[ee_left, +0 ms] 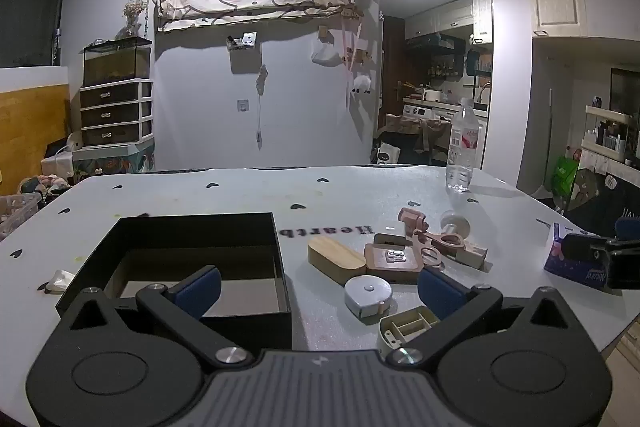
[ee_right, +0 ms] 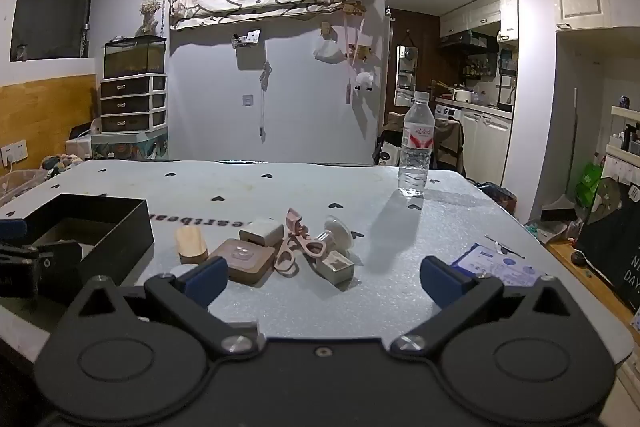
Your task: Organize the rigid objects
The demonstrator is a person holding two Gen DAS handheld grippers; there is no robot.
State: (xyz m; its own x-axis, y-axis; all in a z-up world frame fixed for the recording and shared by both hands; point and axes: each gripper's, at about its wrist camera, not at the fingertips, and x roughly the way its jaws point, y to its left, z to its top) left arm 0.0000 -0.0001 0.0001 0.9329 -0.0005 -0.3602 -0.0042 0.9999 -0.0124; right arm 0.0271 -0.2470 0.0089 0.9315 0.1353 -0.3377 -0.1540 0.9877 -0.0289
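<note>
Gaping wide, empty: both hand-held grippers (ee_left: 318,287) (ee_right: 320,281).

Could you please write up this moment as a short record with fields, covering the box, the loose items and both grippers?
container: open black rectangular box, inside looks empty
loose items: light oval wooden block, brown square wooden tray, round white tape measure, pink scissors, clustered on the table right of the box
table: white heart-print tabletop
background item: clear plastic water bottle, upright at the far edge
left gripper: open, holding nothing
right gripper: open, holding nothing
task state: nothing in the box yet
</note>
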